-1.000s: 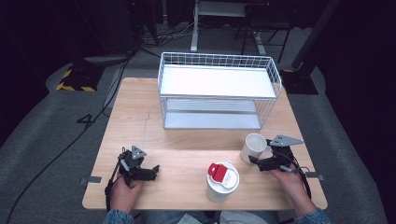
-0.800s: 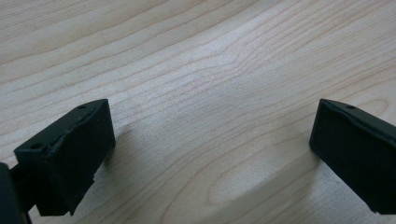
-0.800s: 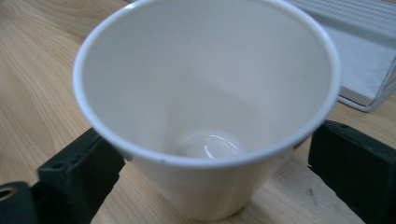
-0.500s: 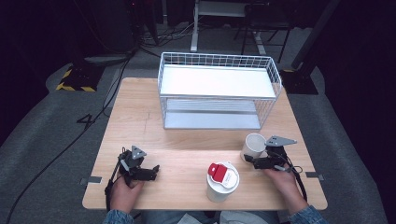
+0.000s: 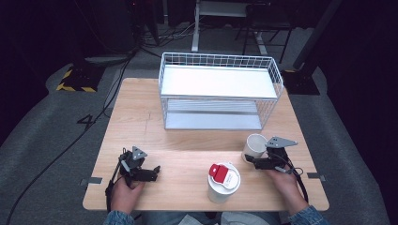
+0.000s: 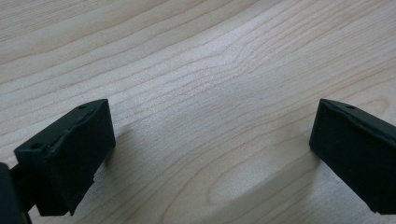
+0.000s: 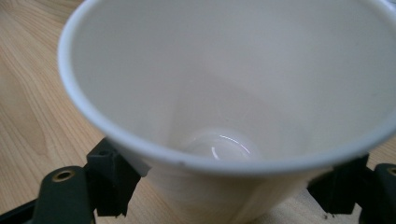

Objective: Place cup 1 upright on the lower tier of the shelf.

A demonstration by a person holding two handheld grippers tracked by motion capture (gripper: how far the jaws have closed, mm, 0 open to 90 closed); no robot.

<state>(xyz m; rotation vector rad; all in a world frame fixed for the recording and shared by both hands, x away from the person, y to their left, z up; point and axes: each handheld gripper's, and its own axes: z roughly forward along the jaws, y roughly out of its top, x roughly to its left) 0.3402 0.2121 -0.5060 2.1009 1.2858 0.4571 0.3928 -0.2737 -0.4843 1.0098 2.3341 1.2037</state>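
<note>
Left hand-held gripper (image 5: 149,172) rests on the worktop (image 5: 187,154), jaws wide apart and empty. Right hand-held gripper (image 5: 250,161) has just closed its jaws on the white paper cup (image 5: 255,146), standing upright right of the lidded container (image 5: 223,182). Grasp step appears complete; the next move calls for a level lift without crushing the cup, likely toward the wire rack (image 5: 218,91).

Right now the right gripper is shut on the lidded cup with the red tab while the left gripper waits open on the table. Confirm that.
Not quite. The right gripper is shut on the open white paper cup, as the right gripper view shows; the lidded cup stands apart. The left gripper does wait open on the table.
</note>
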